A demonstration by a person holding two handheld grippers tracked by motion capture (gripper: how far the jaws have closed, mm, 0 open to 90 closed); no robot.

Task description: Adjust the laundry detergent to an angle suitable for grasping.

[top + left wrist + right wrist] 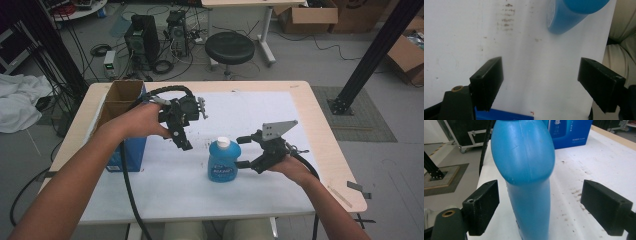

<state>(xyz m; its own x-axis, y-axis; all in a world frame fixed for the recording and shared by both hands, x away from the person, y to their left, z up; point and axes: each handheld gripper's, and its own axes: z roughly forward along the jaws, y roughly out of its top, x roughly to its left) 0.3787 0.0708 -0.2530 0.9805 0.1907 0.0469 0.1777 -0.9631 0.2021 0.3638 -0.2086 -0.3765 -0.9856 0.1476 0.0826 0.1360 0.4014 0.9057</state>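
Note:
A blue bottle (223, 162) with a white cap stands upright on the white table cover, near the middle front. My right gripper (244, 151) is just right of it, held level, one jaw on each side of the bottle. In the right gripper view the bottle (524, 170) stands between the jaws of my right gripper (540, 205) with a gap on both sides, so the pads do not touch it. My left gripper (182, 142) hangs up and to the left of the bottle, pointing down at the table. Its view has my left gripper (540, 82) open and empty, and the bottle (569, 15) farther off.
A blue box (125, 150) with an open cardboard top stands at the table's left side, close to my left forearm; it is also behind the bottle as the blue box (569, 132). The white cover (250, 110) has faint brown smudges. A black stool (229, 47) and computers are on the floor beyond.

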